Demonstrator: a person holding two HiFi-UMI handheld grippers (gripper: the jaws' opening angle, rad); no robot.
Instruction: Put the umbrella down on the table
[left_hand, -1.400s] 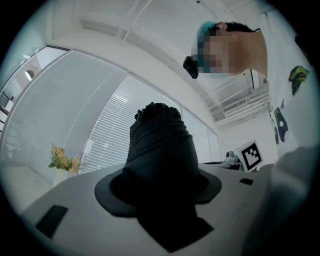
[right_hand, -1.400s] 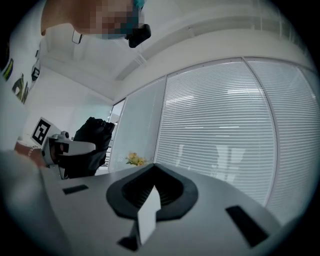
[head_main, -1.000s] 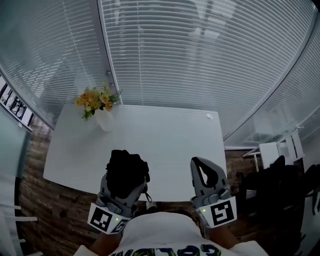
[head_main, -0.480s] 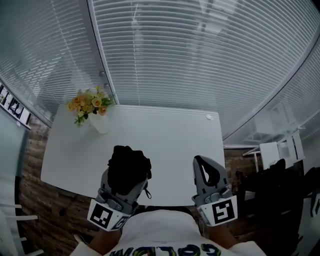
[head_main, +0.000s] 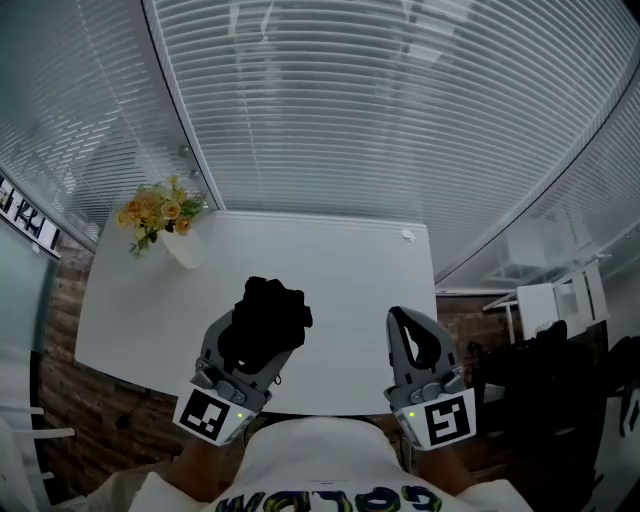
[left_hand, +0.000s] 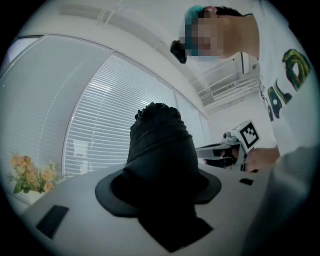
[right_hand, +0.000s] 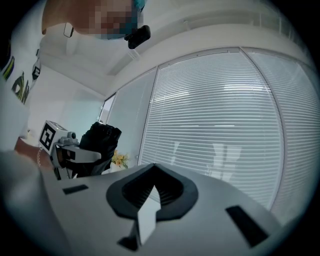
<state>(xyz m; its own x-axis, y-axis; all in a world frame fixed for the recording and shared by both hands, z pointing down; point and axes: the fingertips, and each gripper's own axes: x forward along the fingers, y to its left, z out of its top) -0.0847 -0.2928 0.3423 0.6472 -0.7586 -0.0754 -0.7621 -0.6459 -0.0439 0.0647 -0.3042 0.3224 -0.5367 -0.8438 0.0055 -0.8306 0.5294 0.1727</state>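
Note:
The folded black umbrella (head_main: 270, 312) is a bunched bundle held over the near part of the white table (head_main: 340, 262). My left gripper (head_main: 258, 336) is shut on it, and its fingertips are hidden by the fabric. In the left gripper view the umbrella (left_hand: 160, 150) fills the space between the jaws. My right gripper (head_main: 402, 322) hangs over the table's near right edge, jaws together with nothing in them. The right gripper view shows the umbrella (right_hand: 102, 137) off to its left, above the left gripper (right_hand: 75, 155).
A vase of yellow flowers (head_main: 155, 212) stands at the table's far left corner. A small white object (head_main: 407, 236) lies near the far right corner. Glass walls with blinds (head_main: 400, 120) rise behind the table. Dark chairs (head_main: 560, 370) stand on the right.
Both grippers have moved forward over the table's near edge. The left one has gone farther in with the umbrella and tilted to the right.

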